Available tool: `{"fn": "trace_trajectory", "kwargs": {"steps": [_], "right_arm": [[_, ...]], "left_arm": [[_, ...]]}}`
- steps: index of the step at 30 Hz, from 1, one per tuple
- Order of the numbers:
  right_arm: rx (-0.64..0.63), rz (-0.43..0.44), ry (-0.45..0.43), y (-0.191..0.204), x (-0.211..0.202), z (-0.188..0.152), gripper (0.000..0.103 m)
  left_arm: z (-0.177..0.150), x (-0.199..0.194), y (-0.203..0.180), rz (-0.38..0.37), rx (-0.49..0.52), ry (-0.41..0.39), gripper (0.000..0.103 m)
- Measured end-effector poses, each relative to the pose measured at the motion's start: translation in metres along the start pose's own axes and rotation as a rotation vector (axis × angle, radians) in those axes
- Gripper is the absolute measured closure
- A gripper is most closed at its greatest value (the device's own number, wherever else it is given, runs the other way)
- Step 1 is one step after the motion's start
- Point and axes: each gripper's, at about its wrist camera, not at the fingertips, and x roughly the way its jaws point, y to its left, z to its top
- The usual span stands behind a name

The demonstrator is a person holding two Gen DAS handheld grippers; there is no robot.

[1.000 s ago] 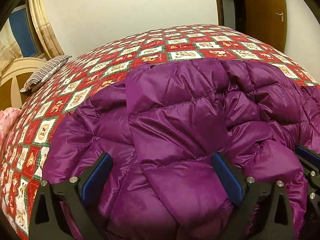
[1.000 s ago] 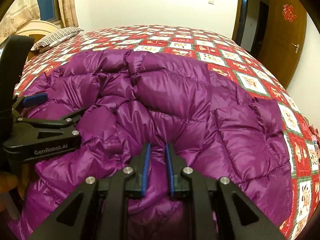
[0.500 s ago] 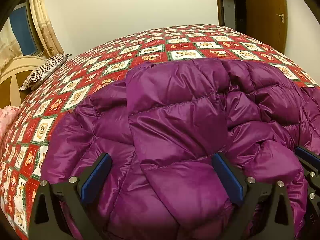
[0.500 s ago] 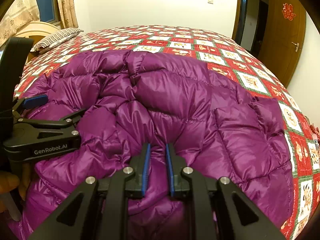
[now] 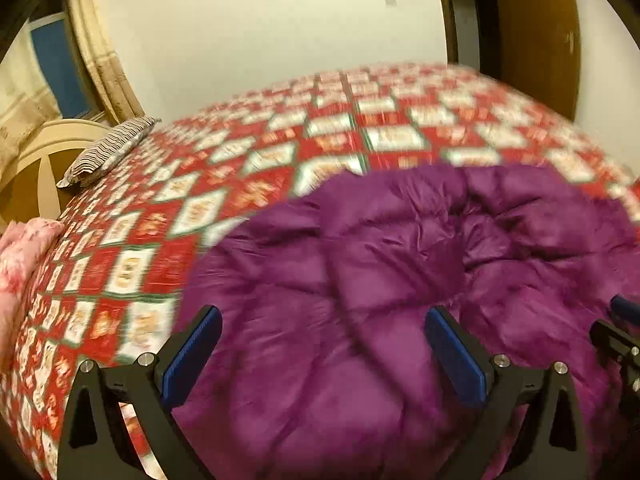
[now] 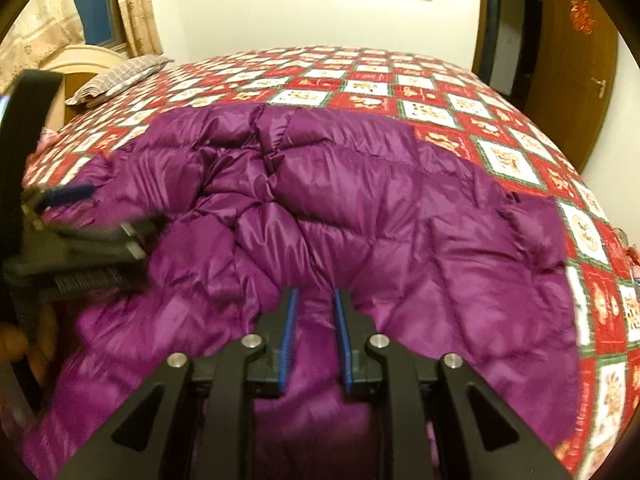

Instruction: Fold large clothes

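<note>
The right gripper [image 6: 313, 334] pinches the purple jacket [image 6: 360, 208] to steady it on the bed [image 6: 440, 80], while the left gripper [image 5: 320, 354] gapes wide, ready to grab.

Your left claw [image 5: 320, 354] and right claw [image 6: 314, 338] are matte black angular frames with triangular cut-outs, round silver screw heads and ribbed blue pads [image 5: 456, 354] lining their fingers.

The purple down jacket [image 6: 360, 216] is quilted, puffy cloth with a glossy, silky shine. The bed cover [image 6: 472, 104] is matt printed cloth. The fingers [image 6: 344, 344] look like matt black plastic with blue ribbed pads and small shiny metal bolts.
</note>
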Motion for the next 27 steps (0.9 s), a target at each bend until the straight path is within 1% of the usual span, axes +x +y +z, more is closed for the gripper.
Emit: {"fn": "trace_trajectory", "kwargs": {"steps": [1, 2, 3, 4, 6, 8, 9, 11, 13, 16, 20, 22, 24, 26, 27], "right_arm": [[0.014, -0.001, -0.017, -0.005, -0.012, -0.003, 0.054], [0.039, -0.008, -0.038, -0.013, -0.034, -0.008, 0.038], [0.054, -0.015, -0.046, -0.018, -0.048, -0.014, 0.033], [0.072, -0.014, -0.044, -0.025, -0.067, -0.025, 0.033], [0.107, -0.015, -0.029, -0.036, -0.088, -0.046, 0.034], [0.137, -0.025, -0.001, -0.042, -0.106, -0.076, 0.034], [0.148, -0.030, 0.014, -0.043, -0.115, -0.095, 0.033], [0.158, -0.038, 0.038, -0.045, -0.123, -0.120, 0.034], [0.170, -0.050, 0.058, -0.043, -0.132, -0.146, 0.034], [0.192, -0.056, 0.072, -0.036, -0.142, -0.177, 0.034], [0.238, -0.029, 0.073, -0.027, -0.154, -0.205, 0.034], [0.222, -0.039, 0.065, -0.020, -0.158, -0.215, 0.034], [0.207, -0.044, 0.054, -0.013, -0.159, -0.221, 0.034], [0.239, -0.047, 0.038, -0.014, -0.161, -0.227, 0.034], [0.247, -0.047, 0.033, -0.016, -0.162, -0.231, 0.037]], "left_arm": [[-0.007, -0.017, 0.010, -0.012, -0.007, -0.013, 0.001], [-0.018, -0.034, 0.021, -0.015, -0.004, -0.019, 0.001], [-0.034, -0.052, 0.032, -0.009, 0.001, -0.025, 0.001], [-0.055, -0.069, 0.042, 0.008, 0.008, -0.027, 0.001], [-0.091, -0.089, 0.057, 0.026, 0.016, -0.013, 0.001], [-0.133, -0.106, 0.074, 0.041, 0.008, 0.030, 0.001], [-0.153, -0.114, 0.082, 0.053, -0.002, 0.046, 0.001], [-0.185, -0.128, 0.095, 0.084, -0.036, 0.075, 0.001], [-0.215, -0.143, 0.104, 0.076, -0.092, 0.098, 0.001], [-0.242, -0.155, 0.104, 0.036, -0.142, 0.123, 0.001], [-0.256, -0.157, 0.094, 0.008, -0.142, 0.124, 0.001], [-0.258, -0.155, 0.091, -0.036, -0.167, 0.127, 0.001], [-0.263, -0.152, 0.094, -0.110, -0.204, 0.138, 0.001], [-0.266, -0.155, 0.094, -0.129, -0.205, 0.114, 0.003], [-0.267, -0.157, 0.093, -0.149, -0.200, 0.109, 0.006]]}}
